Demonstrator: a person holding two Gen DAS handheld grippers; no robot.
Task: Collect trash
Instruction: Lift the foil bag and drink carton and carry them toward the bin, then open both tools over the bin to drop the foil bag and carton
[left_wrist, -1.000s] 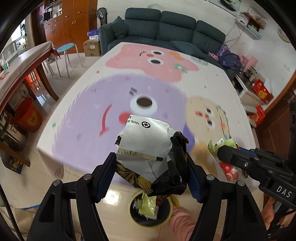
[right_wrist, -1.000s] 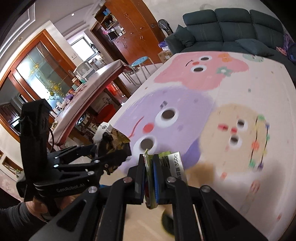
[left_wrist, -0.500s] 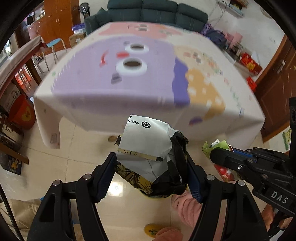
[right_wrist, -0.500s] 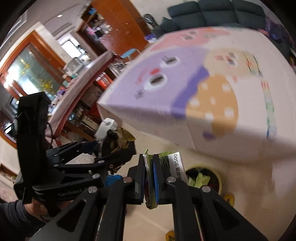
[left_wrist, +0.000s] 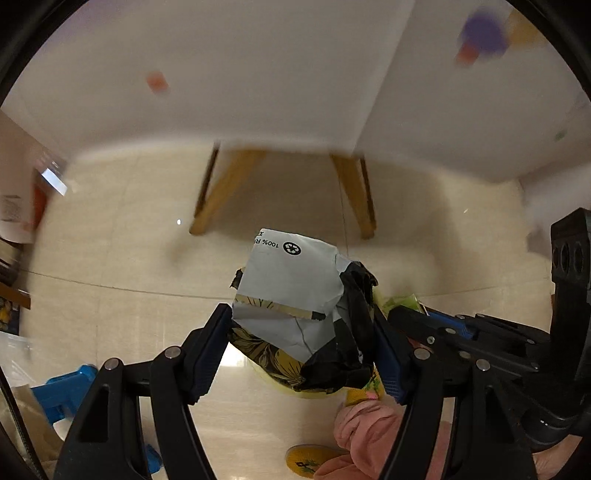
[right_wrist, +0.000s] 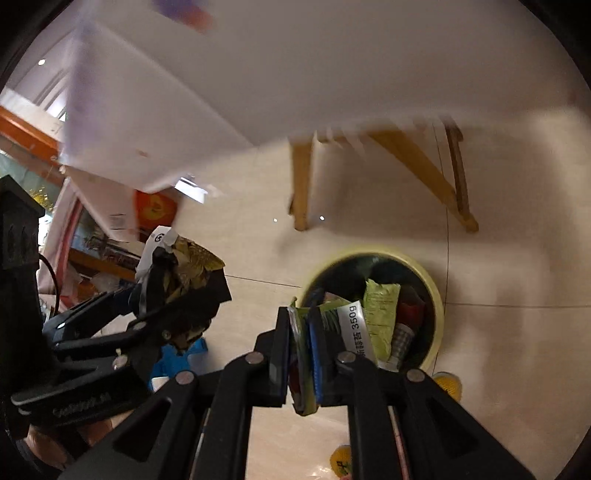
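My right tool (right_wrist: 301, 354) is nearly closed, pinching a flat green snack packet (right_wrist: 354, 325) edge-on between its pads, the strip marked 350g sticking out to the right. From its camera the packet hangs over the near rim of the yellow bin (right_wrist: 436, 295) on the floor, which already holds wrappers piled fairly high. My left tool (left_wrist: 299, 343) is held partly open around a bulky crumpled bag (left_wrist: 295, 291), grey-white paper with black and gold-flower film, wedged between its blue pads. In the left view the bin (left_wrist: 280, 384) shows only as a yellow sliver under the bag, so I judge it sits roughly above the bin, though I cannot tell how well centred.

My worries run like this. The thin packet could flutter sideways when I let it go and land on the tile (right_wrist: 498, 258) near the rim instead of inside. The crumpled bag is wide and springy; it may catch on a pad and cling, or bounce off the heaped trash and roll out. The two tools are close together, so opening both at once risks a knock. Beyond the bin, the wooden table legs (right_wrist: 301, 184) and the hanging tablecloth (left_wrist: 258, 74) are blurred, so my aim is uncertain.
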